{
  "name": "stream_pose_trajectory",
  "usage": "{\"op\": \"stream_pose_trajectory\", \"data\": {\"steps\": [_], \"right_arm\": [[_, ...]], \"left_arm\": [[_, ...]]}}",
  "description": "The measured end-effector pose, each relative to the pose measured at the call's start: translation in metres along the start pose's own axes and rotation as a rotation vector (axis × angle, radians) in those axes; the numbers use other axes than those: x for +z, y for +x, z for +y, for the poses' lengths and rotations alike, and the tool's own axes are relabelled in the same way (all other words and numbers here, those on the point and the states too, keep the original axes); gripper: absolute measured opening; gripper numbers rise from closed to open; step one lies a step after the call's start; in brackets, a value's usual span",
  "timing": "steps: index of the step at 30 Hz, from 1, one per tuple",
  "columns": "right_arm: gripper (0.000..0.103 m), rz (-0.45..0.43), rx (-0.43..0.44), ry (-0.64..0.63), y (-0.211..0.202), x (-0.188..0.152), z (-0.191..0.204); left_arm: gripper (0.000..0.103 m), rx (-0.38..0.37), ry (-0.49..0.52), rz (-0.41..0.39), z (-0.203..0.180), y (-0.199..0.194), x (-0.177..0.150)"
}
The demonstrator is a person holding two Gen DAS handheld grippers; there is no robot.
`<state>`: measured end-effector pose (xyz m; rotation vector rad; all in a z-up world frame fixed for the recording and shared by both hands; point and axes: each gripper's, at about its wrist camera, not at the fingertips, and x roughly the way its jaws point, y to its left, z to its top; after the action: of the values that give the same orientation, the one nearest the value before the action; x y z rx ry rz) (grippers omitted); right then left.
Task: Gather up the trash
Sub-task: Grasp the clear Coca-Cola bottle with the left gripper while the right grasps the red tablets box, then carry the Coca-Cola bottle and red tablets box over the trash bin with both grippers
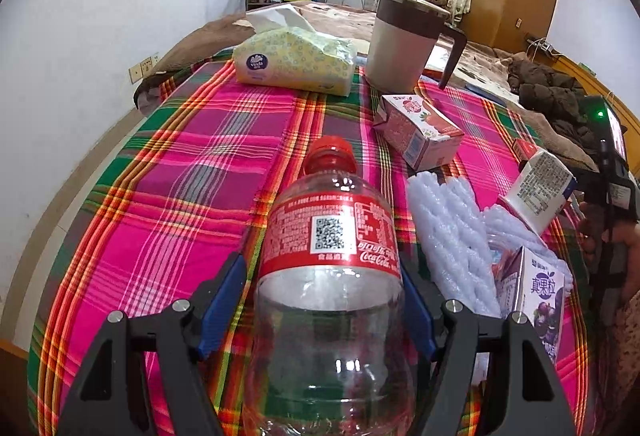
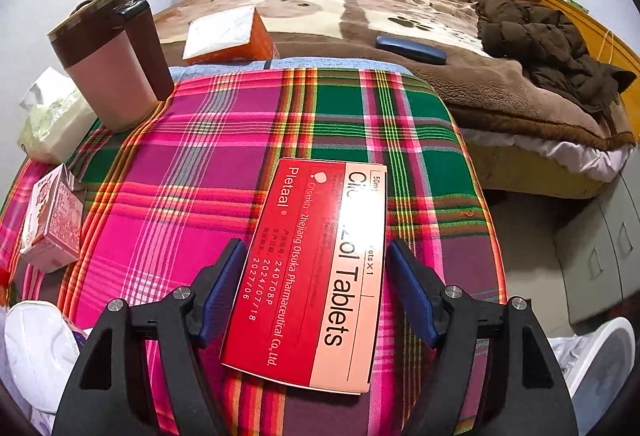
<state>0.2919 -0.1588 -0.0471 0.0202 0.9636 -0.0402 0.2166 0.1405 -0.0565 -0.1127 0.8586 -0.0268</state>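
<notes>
An empty clear Coca-Cola bottle (image 1: 332, 276) with a red cap and label stands up between the blue pads of my left gripper (image 1: 322, 264), which is shut on it above the plaid tablecloth (image 1: 180, 156). In the right wrist view a flat red and pink tablet box (image 2: 316, 268) lies on the tablecloth (image 2: 200, 176). My right gripper (image 2: 316, 245) straddles it with its jaws wide, and both pads stand just off the box's long edges.
A tissue pack (image 1: 296, 64), a lidded mug (image 1: 404, 40), a pink drink carton (image 1: 420, 132), white foam netting (image 1: 448, 236) and a purple carton (image 1: 540, 300) share the table. The table's right edge (image 2: 484, 220) drops to the floor, and a bed (image 2: 360, 8) lies behind.
</notes>
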Motion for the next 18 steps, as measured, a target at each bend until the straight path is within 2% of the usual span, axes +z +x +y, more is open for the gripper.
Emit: {"op": "stream_pose_trajectory", "data": {"steps": [4, 6, 7, 18], "right_arm": [[0.073, 0.0, 0.003, 0.002, 0.0, 0.0, -0.001], [0.073, -0.004, 0.006, -0.004, 0.0, 0.0, -0.001], [0.068, -0.006, 0.008, -0.004, 0.0, 0.0, -0.001], [0.066, -0.045, 0.029, 0.002, -0.01, -0.009, -0.006]], "left_arm": [[0.074, 0.007, -0.016, 0.004, 0.003, 0.003, 0.001], [0.067, 0.009, -0.005, 0.008, 0.0, 0.003, 0.003], [0.064, 0.009, -0.004, 0.01, -0.001, 0.004, 0.003], [0.064, 0.023, -0.037, -0.028, 0.001, -0.007, 0.002]]}}
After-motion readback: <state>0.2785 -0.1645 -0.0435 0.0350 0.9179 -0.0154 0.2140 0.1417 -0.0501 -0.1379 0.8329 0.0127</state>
